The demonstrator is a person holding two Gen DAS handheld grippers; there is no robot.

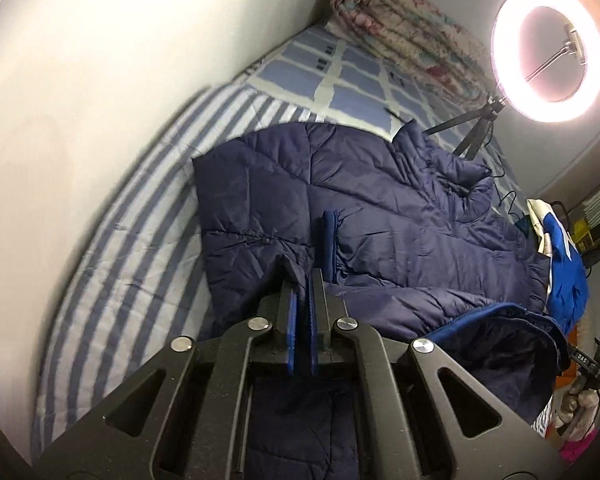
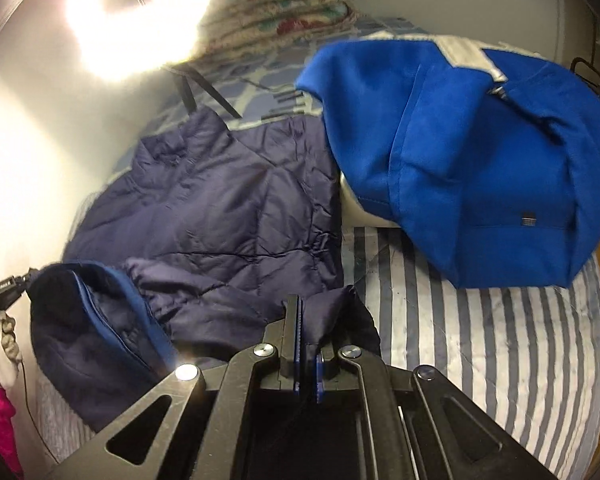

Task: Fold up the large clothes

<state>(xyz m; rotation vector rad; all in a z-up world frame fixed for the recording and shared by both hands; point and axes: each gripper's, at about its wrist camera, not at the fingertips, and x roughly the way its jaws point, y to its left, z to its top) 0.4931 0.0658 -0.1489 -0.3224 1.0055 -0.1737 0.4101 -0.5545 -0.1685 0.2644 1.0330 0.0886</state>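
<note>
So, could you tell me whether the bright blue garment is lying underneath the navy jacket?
No, the bright blue garment lies beside the navy jacket, overlapping its edge.

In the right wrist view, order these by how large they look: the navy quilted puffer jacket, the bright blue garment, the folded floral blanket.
1. Navy quilted puffer jacket, largest, though close to the next.
2. Bright blue garment.
3. Folded floral blanket, smallest; it lies farthest, so its true size is unsure.

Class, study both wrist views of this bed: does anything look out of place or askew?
Yes. A ring light on a tripod stands on the bed itself, its cable trailing beside the navy quilted jacket. A bright blue garment lies in a loose heap, unfolded.
</note>
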